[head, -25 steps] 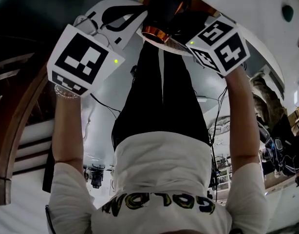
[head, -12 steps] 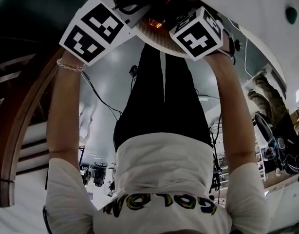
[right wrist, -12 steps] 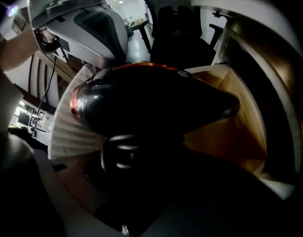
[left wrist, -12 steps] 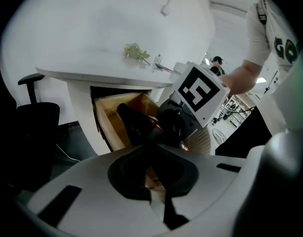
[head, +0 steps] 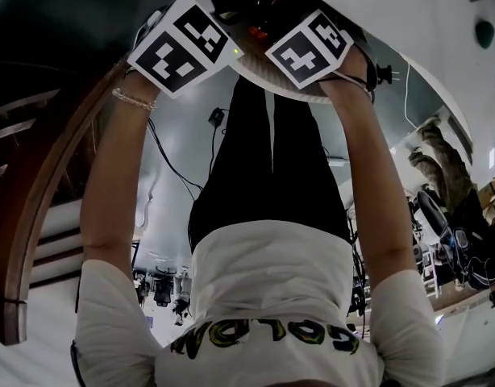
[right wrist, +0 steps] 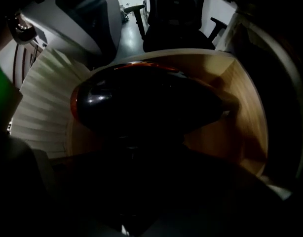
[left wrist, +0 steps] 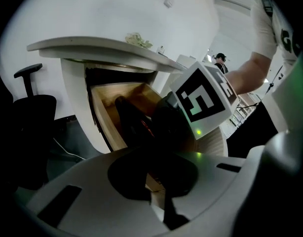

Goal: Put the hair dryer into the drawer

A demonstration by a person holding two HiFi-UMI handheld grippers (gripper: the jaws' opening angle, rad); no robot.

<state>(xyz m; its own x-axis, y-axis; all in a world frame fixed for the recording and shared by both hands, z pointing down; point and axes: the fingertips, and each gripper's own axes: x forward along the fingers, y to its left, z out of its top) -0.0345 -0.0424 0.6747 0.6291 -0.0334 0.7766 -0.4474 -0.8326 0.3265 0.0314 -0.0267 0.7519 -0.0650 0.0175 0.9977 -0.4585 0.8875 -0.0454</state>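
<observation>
The black hair dryer [right wrist: 146,107] with a copper-red rim fills the right gripper view, hanging inside the open wooden drawer [right wrist: 240,112]. My right gripper [right wrist: 141,181] points down with its jaws wide around the dryer's body; the jaws themselves are lost in shadow. In the left gripper view the hair dryer [left wrist: 136,125] reaches down from the drawer [left wrist: 104,115] into my left gripper [left wrist: 151,181], whose white jaws close on its dark lower part. The right gripper's marker cube [left wrist: 203,100] is just beside it. In the head view both cubes [head: 183,43] [head: 308,47] sit close together at the drawer's pale front [head: 272,75].
A white tabletop [left wrist: 92,48] overhangs the drawer. A black office chair [left wrist: 30,107] stands to its side, and another chair [right wrist: 173,19] shows beyond the drawer. Cables [head: 171,168] trail on the floor by the person's legs [head: 264,160]. Another person [left wrist: 220,60] stands far back.
Both grippers have sunk with the hair dryer toward and into the drawer, drawing closer together. The right gripper has tipped to point more steeply down.
</observation>
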